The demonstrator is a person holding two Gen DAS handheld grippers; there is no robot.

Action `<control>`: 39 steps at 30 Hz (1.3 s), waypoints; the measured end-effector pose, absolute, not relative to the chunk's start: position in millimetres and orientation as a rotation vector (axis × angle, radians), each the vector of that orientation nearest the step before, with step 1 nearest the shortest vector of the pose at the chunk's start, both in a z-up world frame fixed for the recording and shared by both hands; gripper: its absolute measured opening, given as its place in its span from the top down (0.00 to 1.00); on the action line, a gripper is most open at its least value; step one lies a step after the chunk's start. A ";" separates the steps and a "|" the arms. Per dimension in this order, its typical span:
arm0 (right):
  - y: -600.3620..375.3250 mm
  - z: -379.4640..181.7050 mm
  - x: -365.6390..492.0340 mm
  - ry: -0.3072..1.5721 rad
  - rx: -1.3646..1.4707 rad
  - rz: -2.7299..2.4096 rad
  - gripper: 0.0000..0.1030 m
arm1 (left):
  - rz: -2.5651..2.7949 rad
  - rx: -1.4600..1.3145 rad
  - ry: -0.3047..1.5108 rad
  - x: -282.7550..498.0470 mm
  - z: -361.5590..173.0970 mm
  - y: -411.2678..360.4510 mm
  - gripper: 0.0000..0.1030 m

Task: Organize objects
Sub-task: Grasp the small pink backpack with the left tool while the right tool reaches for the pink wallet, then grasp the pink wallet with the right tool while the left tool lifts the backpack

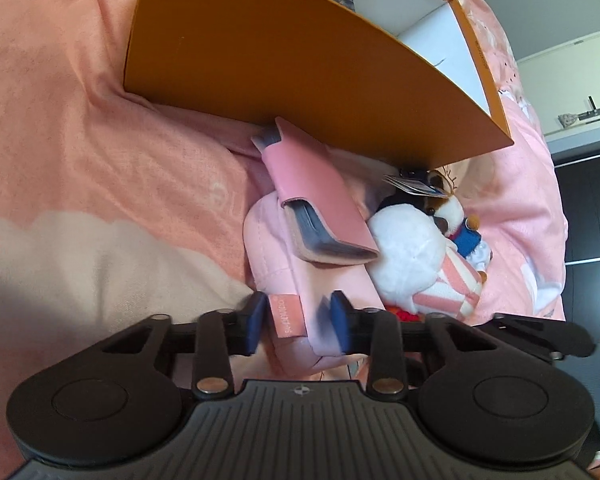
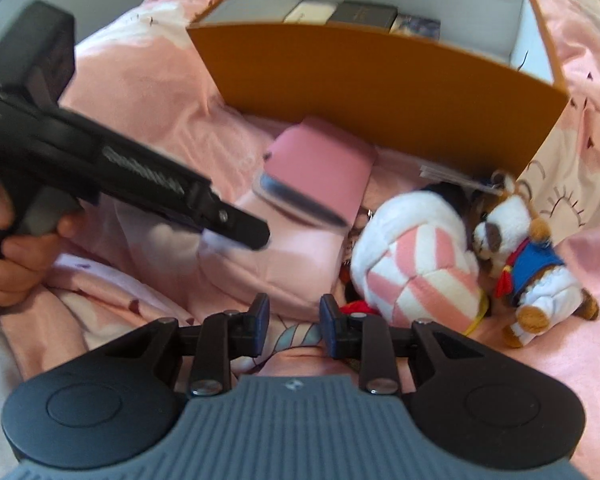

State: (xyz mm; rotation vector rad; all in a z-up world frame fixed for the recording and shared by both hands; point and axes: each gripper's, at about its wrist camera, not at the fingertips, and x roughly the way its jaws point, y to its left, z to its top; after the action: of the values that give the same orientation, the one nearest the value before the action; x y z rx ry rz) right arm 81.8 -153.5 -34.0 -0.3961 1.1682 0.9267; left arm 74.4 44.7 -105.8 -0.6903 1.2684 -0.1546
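Both claws down in the pink pile by the orange box

My left gripper (image 1: 298, 322) is clamped on the pink cap (image 1: 300, 280); the pink notebook (image 1: 320, 208) leans lengthwise against the orange box (image 1: 300, 60). My right gripper (image 2: 294, 324) pinches the bedding (image 2: 296, 338). Only the right view shows the boxes inside.

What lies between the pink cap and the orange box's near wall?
A pink wallet leans there, resting on the pink cap and reaching up to the orange box; both wrist views show it.
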 end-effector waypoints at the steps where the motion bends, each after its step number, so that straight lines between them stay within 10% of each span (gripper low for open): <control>1: -154.3 -29.9 82.9 1.161 -0.394 0.923 0.71 | -0.151 -0.688 1.262 72.7 -104.5 45.1 0.71; 25: -64.9 -37.8 123.1 1.170 -0.312 0.819 0.45 | 0.143 0.064 1.051 47.7 6.5 34.3 0.82; 35: -43.9 -83.4 105.2 1.125 -0.567 0.751 0.32 | 0.083 -0.117 1.066 61.5 -6.8 43.6 0.74; 39: -56.3 -75.6 112.6 1.153 -0.501 0.772 0.47 | -0.006 -0.327 1.038 61.8 -5.8 57.9 0.72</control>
State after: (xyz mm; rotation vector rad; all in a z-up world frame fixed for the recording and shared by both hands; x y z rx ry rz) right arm 112.6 -56.3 -75.6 -0.5010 1.1534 0.7720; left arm 61.8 57.9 -5.8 -0.3265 1.0377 -0.0065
